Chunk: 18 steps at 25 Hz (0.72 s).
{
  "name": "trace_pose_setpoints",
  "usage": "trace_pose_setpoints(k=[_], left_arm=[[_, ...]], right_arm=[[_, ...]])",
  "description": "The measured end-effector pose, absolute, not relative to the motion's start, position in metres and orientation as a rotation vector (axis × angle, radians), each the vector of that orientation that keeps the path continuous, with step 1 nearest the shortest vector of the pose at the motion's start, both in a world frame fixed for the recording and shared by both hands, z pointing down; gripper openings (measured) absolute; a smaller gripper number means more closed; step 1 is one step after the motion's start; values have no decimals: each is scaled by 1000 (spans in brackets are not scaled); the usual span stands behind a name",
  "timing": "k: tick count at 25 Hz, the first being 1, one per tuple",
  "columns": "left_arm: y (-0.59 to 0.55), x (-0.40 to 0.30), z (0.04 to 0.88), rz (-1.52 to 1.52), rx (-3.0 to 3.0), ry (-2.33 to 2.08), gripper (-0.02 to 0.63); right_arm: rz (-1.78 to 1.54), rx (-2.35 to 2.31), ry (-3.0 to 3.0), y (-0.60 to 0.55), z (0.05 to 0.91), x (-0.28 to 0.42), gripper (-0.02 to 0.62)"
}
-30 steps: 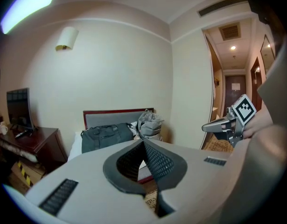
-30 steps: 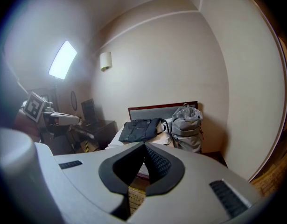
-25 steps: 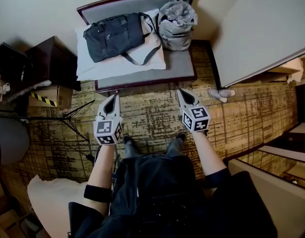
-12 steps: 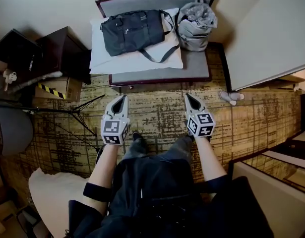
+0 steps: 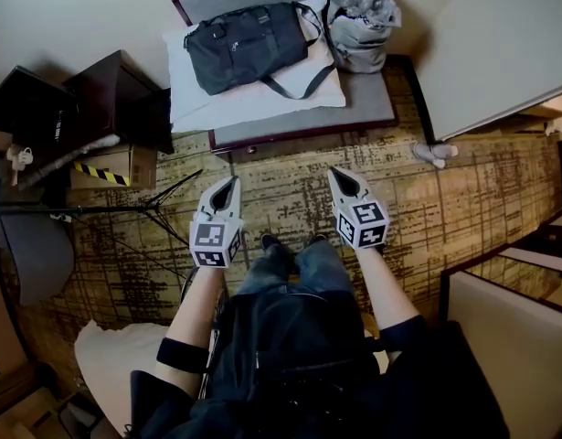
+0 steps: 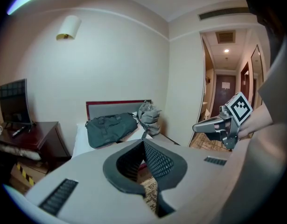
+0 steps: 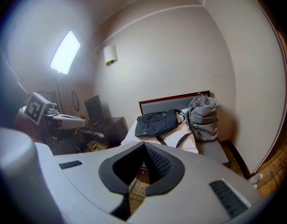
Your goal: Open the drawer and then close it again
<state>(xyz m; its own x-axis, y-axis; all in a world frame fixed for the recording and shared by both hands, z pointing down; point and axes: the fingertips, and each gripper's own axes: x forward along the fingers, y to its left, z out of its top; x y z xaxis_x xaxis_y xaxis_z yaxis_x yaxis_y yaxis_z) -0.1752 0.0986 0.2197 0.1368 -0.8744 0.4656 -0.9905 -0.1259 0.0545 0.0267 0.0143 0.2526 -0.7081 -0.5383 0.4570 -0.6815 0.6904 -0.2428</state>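
Note:
A low upholstered bench (image 5: 299,133) stands against the wall. Its dark wooden front carries a small knob (image 5: 252,150), which looks like a drawer pull. My left gripper (image 5: 233,182) hangs over the carpet a short way in front of the bench, shut and empty. My right gripper (image 5: 334,173) is level with it to the right, also shut and empty. In the left gripper view its closed tips (image 6: 144,142) point at the bench (image 6: 116,107), with the right gripper (image 6: 199,127) off to the side. The right gripper view shows its closed tips (image 7: 144,144) aimed at the bench (image 7: 213,153).
A black duffel bag (image 5: 249,44), a white pillow (image 5: 262,99) and a grey backpack (image 5: 358,21) lie on the bench. A dark cabinet (image 5: 107,94), a taped cardboard box (image 5: 102,167) and tripod legs (image 5: 143,213) stand at the left. A wall corner (image 5: 500,53) stands at the right.
The person has stepped and the view has shifted; the bench now lies farther right and up in the picture. Both grippers moved along over the carpet, still shut and side by side.

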Motion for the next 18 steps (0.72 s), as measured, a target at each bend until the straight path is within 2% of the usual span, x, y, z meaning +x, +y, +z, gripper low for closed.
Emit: trace_pose_setpoints(k=[18], left_arm=[[109,-145,266,505,1921,-1776,2]], right_arm=[[636,747,-2568,48,300,22,0]])
